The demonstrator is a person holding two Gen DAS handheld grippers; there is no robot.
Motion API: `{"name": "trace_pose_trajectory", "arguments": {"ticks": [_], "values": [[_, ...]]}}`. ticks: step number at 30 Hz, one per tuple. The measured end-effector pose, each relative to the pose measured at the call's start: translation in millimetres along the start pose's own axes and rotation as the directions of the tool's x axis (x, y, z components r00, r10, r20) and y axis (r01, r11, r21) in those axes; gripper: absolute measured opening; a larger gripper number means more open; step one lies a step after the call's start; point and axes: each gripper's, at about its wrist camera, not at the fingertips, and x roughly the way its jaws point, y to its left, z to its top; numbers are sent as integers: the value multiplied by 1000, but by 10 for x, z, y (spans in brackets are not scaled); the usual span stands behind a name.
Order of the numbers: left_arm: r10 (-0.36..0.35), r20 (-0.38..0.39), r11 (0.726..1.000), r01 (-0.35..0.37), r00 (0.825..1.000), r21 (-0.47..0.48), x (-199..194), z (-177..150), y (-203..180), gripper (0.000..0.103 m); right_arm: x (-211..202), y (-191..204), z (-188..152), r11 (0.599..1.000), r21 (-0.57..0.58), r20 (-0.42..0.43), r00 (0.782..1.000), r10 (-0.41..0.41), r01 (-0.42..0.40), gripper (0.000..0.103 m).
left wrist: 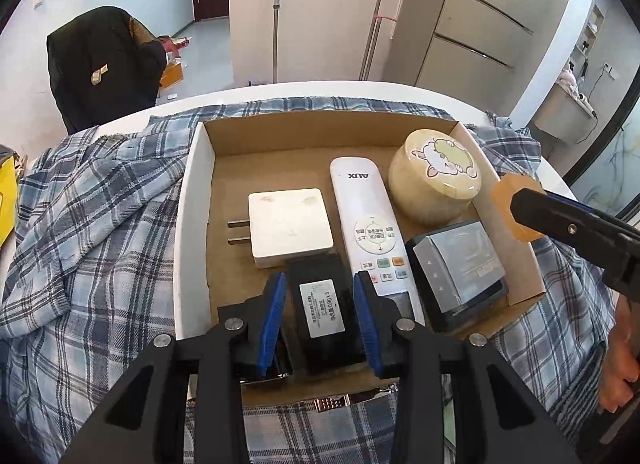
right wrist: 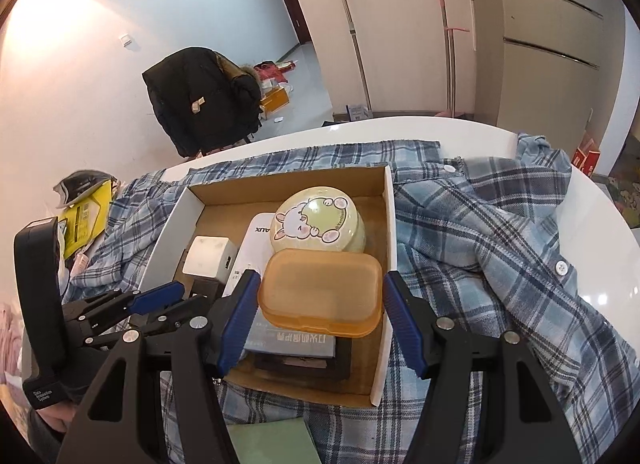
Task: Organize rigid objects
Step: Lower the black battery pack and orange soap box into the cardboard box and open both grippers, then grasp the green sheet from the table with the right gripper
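**Two items about to enter a part-filled box**

The cardboard box (left wrist: 192, 200) already holds a white plug adapter (left wrist: 290, 226), a remote (left wrist: 370, 220) marked "AUX", a round cartoon tin (left wrist: 436, 180) and a dark case (left wrist: 456, 268). Left gripper (left wrist: 320, 304), jaws narrowed, clamps a small black labelled box (left wrist: 322, 304) low inside. Right gripper (right wrist: 320, 300) grips an orange plastic case (right wrist: 320, 292) above the box; both remain unreleased

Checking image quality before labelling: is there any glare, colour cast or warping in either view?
Left wrist view: cool, even light, table edge bowed by the fisheye. Right wrist view: warm cast, blown-out glare on the wall, dark corners; the box stays sharp.
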Motion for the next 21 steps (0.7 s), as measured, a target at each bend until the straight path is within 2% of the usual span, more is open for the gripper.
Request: {"name": "trace_pose_trajectory", "arguments": {"ticks": [2,4,6,7,8,9,10,11,12,13,16,18,20,21], "values": [[-6,13,1000,6,1000,-10,-48,4,31,38,-11,9,-3,1000,-3,6,1000,0,0,62],[-21,36,999,22,999,-28,-137,9,91,44,-24,26,-4,1000,-7,14,1000,13,-13,62],[-15,125,996,25,992,-80,-311,-13,159,48,-39,47,-7,999,-9,20,999,34,-34,62],[-4,184,993,25,983,-115,-428,-45,205,49,-45,62,-10,999,-11,21,999,43,-43,62],[-9,254,989,47,967,-143,-566,-87,248,60,-43,78,-16,999,-15,20,998,52,-51,62],[-25,306,987,72,952,-145,-668,-113,268,80,-36,97,-22,998,-22,19,998,57,-57,62],[-31,353,987,85,935,-139,-754,-139,279,89,-22,115,-29,998,-27,16,998,60,-60,62],[-24,394,988,81,919,-131,-827,-159,277,93,0,133,-41,998,-30,8,998,62,-62,62],[-1,445,992,57,896,-113,-916,-185,259,93,32,150,-56,997,-31,-4,998,65,-65,62],[14,468,995,32,884,-90,-966,-199,238,93,62,158,-66,997,-31,-15,998,69,-69,62],[52,469,999,-41,881,-34,-1021,-185,178,94,151,171,-99,997,-29,-41,997,72,-73,62],[77,469,997,-66,880,-39,-1056,-210,167,94,195,175,-109,997,-30,-45,997,63,-65,62],[86,509,995,-50,856,-84,-1177,-307,181,94,232,163,-120,997,-26,-49,996,72,-73,64],[65,538,996,-19,841,-91,-1238,-355,184,94,262,160,-124,996,-23,-61,994,86,-87,67]]}}
